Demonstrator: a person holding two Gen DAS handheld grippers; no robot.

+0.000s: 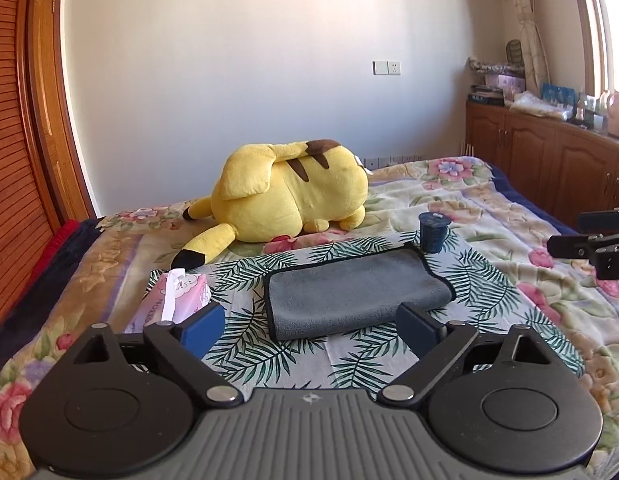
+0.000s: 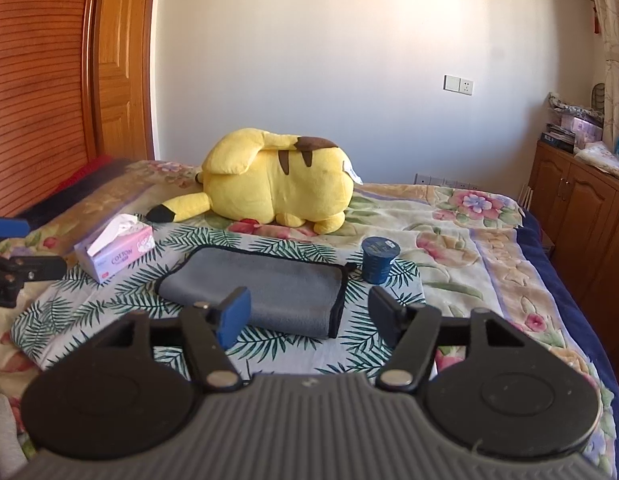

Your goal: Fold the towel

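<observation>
Both tongs, left tongs [image 1: 311,326] and right tongs [image 2: 309,314], hang released near the already folded grey towel [image 2: 265,284]; perhaps another fold needs an edge grip.

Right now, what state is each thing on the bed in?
towel: folded, lying flat, not gripped
left gripper: open, empty
right gripper: open, empty
tissue box: open, tissue sticking out
blue cup: upright, lid on
yellow plush: lying down

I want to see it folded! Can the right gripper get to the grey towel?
Probably yes. The right gripper is open and the grey towel lies just ahead, nothing between them; the blue cup stands off to the side.
</observation>
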